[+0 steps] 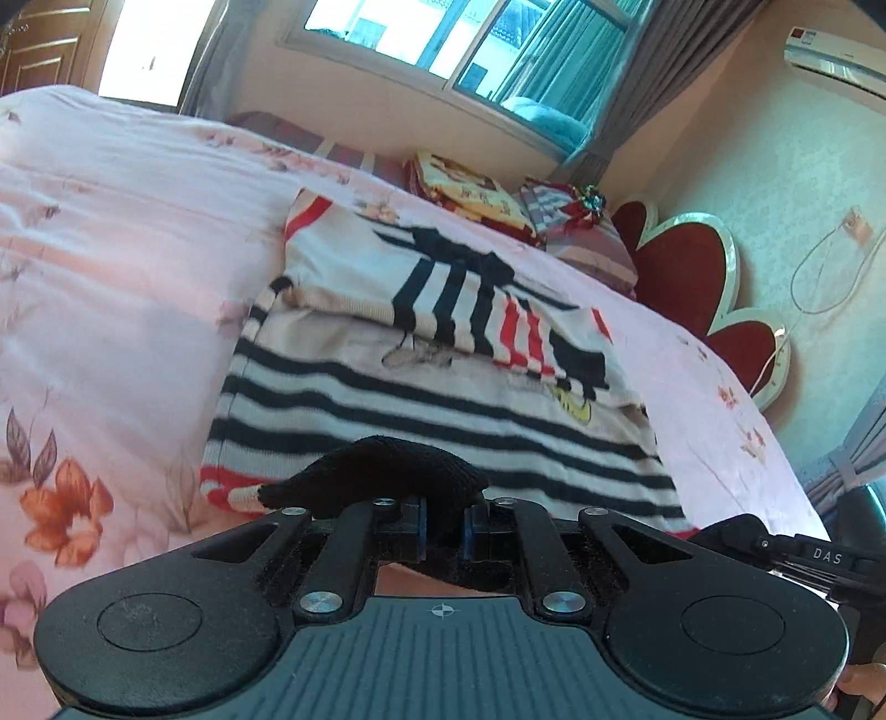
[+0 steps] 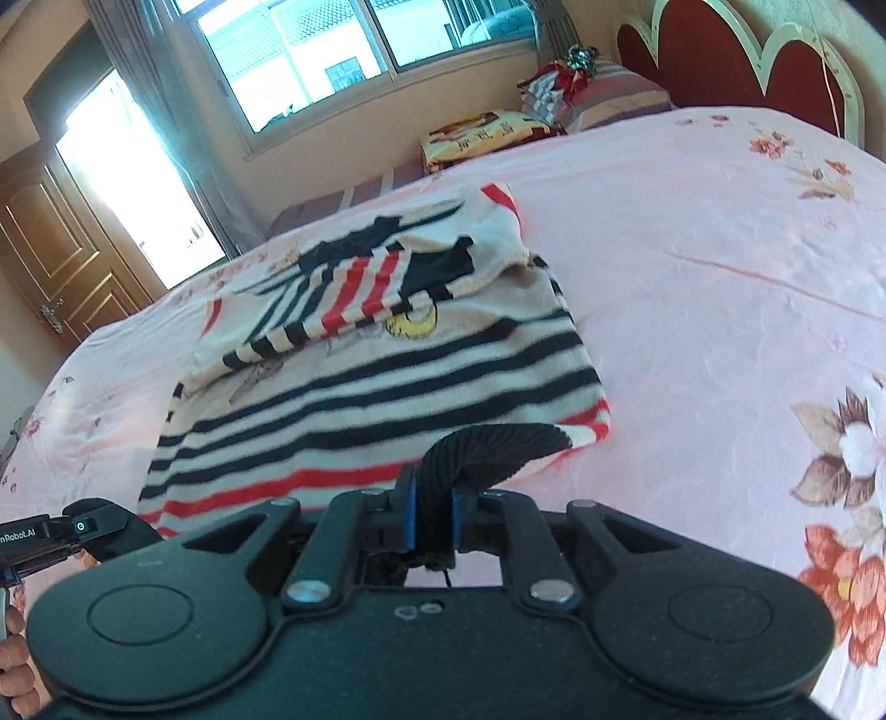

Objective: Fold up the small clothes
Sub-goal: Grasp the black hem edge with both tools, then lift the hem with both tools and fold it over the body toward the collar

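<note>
A striped sweater (image 1: 443, 399) lies on the bed (image 1: 122, 266) in the middle of both views, cream with black bands and a red band near its lower hem; its sleeves are folded across the chest, over a cartoon print with a yellow patch. At the bottom centre of the left wrist view the left tool (image 1: 443, 531) is closed on the black ribbed hem (image 1: 382, 471) of the sweater, which bunches up between its blue pads. At the bottom centre of the right wrist view the right tool (image 2: 433, 518) is likewise clamped on the black hem, the knit curling up and to the right above the pads. In the lower right of the left wrist view the other device shows the letters "DAS"; in the lower left of the right wrist view the other device carries the partly cut-off writing "nRobot.AI" beside a small lit button. The bed cover is pink with a flower print. A folded yellow and red blanket (image 2: 482, 133) and a striped pillow (image 2: 614, 91) sit at the far side of the bed, near a red headboard (image 2: 736, 55) with scalloped white edging. A window (image 2: 332, 50) and a wooden door (image 2: 50, 260) fill the upper left of the right wrist view, and an air conditioner (image 1: 836, 61) hangs in the upper right of the left wrist view; its red label is too small to read.
</note>
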Demonstrator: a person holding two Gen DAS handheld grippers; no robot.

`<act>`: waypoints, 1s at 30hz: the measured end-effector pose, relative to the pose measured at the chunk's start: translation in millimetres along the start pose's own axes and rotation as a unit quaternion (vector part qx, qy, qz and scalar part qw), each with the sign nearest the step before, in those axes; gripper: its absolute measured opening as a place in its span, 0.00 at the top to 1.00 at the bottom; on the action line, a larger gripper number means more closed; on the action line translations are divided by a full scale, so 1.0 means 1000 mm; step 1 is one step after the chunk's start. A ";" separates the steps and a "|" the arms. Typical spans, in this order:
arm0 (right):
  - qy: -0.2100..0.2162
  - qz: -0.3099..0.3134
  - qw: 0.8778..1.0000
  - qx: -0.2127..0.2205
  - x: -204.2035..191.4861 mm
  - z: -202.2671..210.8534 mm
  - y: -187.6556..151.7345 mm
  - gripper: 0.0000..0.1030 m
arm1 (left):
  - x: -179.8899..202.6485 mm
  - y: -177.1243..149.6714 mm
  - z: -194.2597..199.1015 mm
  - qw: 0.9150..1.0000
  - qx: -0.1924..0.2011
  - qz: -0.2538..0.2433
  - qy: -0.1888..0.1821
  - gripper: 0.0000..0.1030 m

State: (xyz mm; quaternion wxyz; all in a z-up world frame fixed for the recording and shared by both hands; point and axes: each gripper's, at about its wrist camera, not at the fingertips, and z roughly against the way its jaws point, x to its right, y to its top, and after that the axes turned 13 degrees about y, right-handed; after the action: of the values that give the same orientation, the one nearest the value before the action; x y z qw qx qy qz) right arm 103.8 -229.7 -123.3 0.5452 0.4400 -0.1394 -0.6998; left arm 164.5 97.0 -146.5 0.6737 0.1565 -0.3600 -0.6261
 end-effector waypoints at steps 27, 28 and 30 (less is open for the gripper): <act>0.021 -0.019 0.999 -0.045 0.080 -0.256 0.198 0.79 | 0.055 0.198 -0.257 0.993 -0.018 -0.015 0.118 0.88; 0.019 -0.014 0.999 -0.049 0.081 -0.259 0.199 0.78 | 0.054 0.200 -0.259 0.993 -0.024 -0.015 0.116 0.86; 0.016 -0.003 0.999 -0.043 0.082 -0.261 0.202 0.59 | 0.050 0.201 -0.257 0.994 -0.021 -0.018 0.105 0.76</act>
State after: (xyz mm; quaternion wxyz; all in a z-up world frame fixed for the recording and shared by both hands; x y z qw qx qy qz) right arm 431.7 -302.2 -174.8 0.5637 0.4273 -0.0990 -0.6999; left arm 484.8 21.4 -176.8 0.6994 0.2140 -0.2709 -0.6258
